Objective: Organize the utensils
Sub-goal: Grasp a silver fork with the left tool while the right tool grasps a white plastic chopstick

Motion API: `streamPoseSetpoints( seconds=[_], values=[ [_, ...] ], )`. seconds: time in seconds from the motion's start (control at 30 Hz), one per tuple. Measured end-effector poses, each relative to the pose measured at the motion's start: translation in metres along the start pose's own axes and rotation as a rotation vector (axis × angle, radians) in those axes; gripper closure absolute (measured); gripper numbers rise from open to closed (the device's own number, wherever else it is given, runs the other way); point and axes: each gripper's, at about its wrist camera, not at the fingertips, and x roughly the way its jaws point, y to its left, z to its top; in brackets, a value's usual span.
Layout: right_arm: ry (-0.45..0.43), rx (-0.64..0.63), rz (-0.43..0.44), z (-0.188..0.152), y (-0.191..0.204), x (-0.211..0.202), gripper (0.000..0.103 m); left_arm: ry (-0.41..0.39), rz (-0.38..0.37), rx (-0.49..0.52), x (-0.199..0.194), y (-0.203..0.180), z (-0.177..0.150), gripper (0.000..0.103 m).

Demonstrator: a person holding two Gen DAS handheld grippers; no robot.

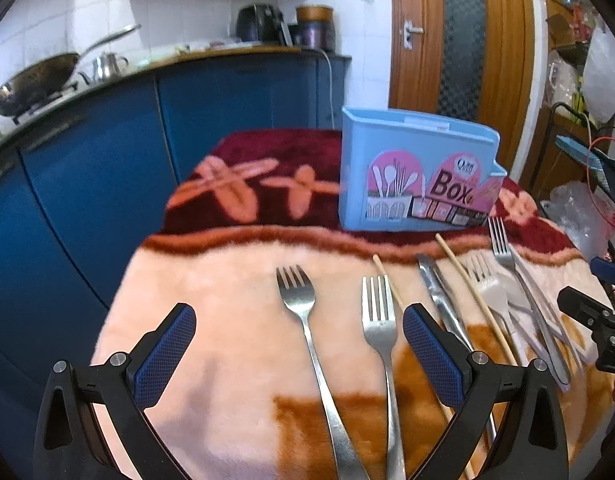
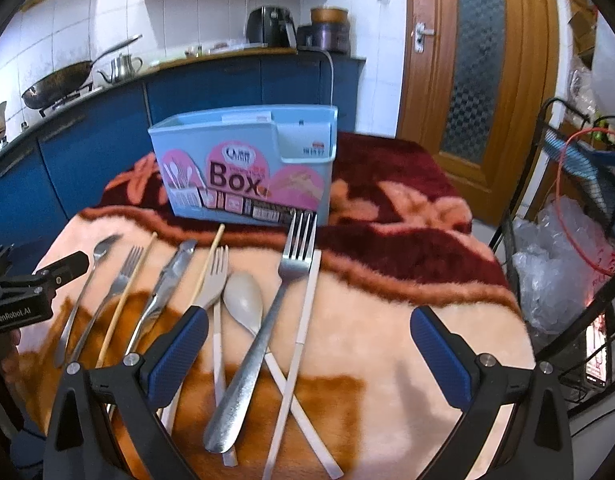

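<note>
from your left wrist camera, your left gripper (image 1: 299, 354) hangs over the near edge of the plush blanket (image 1: 211, 276) with its blue pads spread wide and nothing between them. two steel forks (image 1: 307, 320) lie side by side under that gap, tines pointing away from you. just right of them sit a wooden chopstick (image 1: 387, 284), a steel knife (image 1: 439, 296), a second chopstick (image 1: 475, 296), a beige plastic fork (image 1: 491, 292) and another steel fork (image 1: 507, 260). the light blue utensil box (image 1: 411, 176) stands upright on the dark red part of the blanket, far and a little right.

from your right wrist camera, your right gripper (image 2: 309, 356) is also wide apart and empty. a large steel fork (image 2: 267, 320) lies in the gap, crossing over a white chopstick (image 2: 303, 340), with a beige spoon (image 2: 243, 304) just left of it. the utensil box (image 2: 243, 168) stands straight ahead, beyond the fork's tines. far left you see the left gripper (image 2: 63, 268) over the steel cutlery.
</note>
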Motion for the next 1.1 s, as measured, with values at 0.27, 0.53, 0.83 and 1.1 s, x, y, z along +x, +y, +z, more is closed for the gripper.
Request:
streamPoseSetpoints(
  seconds=[0.27, 0.53, 0.83, 1.1],
  values=[
    [0.138, -0.028, 0.005, 0.007, -0.008, 0.023, 0.02, 0.137, -0.041, 0.04, 0.019, 0.005, 0.009, 0.0],
    [0.256, -0.006, 0.043, 0.02, -0.019, 0.04, 0.032, 0.247, -0.069, 0.055, 0.034, 0.011, 0.012, 0.028],
    [0.381, -0.047, 0.083, 0.03, -0.022, 0.056, 0.051, 0.37, -0.099, 0.061, 0.054, 0.008, 0.018, 0.047],
    [0.434, -0.063, 0.15, 0.04, -0.025, 0.068, 0.067, 0.385, -0.115, 0.091, 0.062, 0.002, 0.025, 0.056]
  ],
)
